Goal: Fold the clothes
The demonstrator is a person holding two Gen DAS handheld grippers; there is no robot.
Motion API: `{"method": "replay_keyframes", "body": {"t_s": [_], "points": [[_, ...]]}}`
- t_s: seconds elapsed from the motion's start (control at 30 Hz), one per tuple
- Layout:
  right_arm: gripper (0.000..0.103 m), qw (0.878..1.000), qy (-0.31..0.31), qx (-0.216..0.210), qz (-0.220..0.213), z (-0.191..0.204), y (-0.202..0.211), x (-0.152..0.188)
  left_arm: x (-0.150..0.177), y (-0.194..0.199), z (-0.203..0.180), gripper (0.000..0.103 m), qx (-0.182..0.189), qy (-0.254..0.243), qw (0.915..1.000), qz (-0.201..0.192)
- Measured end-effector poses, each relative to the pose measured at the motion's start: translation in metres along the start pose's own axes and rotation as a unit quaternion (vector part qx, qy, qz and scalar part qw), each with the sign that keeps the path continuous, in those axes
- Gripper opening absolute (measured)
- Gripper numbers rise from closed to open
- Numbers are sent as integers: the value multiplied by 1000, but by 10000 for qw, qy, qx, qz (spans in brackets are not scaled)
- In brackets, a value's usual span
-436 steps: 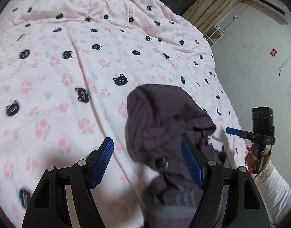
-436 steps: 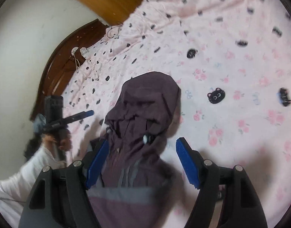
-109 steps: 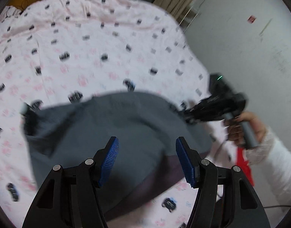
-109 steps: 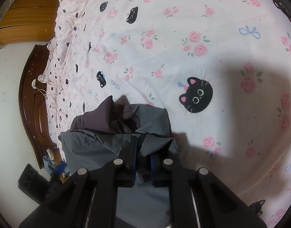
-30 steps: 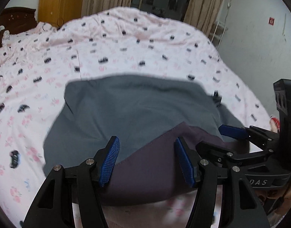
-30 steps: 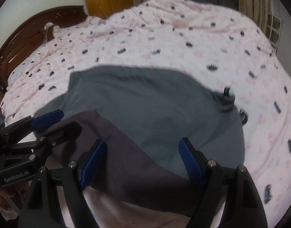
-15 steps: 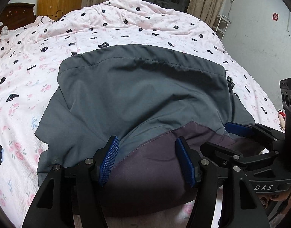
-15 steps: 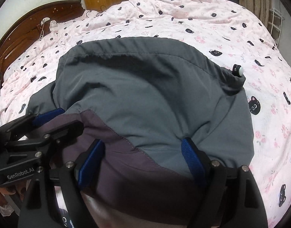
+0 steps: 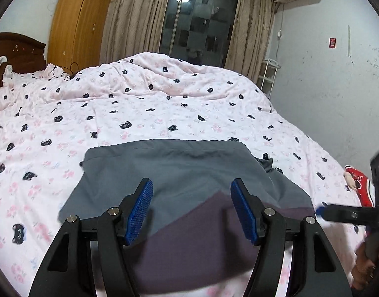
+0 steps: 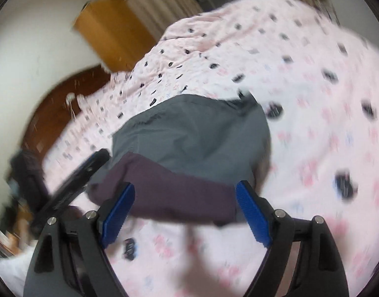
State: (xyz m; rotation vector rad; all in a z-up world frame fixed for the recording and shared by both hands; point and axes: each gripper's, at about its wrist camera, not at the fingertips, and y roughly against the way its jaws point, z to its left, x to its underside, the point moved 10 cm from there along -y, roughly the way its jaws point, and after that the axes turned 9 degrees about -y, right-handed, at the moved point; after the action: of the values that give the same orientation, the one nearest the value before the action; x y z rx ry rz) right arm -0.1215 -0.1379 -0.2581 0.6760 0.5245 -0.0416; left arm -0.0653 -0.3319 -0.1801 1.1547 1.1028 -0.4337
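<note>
The bed (image 9: 164,113), under its pink cat-print cover, serves as a broad soft surface for laying the garment out. On its near side lies the grey and plum jacket (image 9: 189,173), spread fairly flat with the grey part away from the person and the plum part close, which looks handy for reaching its edges. The left tongs (image 9: 190,210) hover over the plum part, jaws wide and empty. The right tongs (image 10: 184,212) are likewise wide apart, gripping nothing, in a blurred view.
</note>
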Motion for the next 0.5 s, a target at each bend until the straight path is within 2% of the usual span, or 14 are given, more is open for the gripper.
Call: {"method": "replay_keyframes", "body": {"t_s": [0.1, 0.17, 0.27, 0.5], "points": [[86, 9945, -896, -518, 138, -14, 4, 4, 17, -26, 6, 61, -166, 82, 9987, 479], [86, 9848, -1490, -870, 203, -23, 5, 10, 31, -38, 14, 71, -216, 262, 9963, 783], [86, 9701, -2099, -1172, 335, -32, -2, 17, 39, -44, 16, 72, -210, 352, 9949, 920], [87, 9660, -2316, -1134, 206, -28, -23, 11, 49, -48, 13, 72, -295, 261, 9941, 1007]]}}
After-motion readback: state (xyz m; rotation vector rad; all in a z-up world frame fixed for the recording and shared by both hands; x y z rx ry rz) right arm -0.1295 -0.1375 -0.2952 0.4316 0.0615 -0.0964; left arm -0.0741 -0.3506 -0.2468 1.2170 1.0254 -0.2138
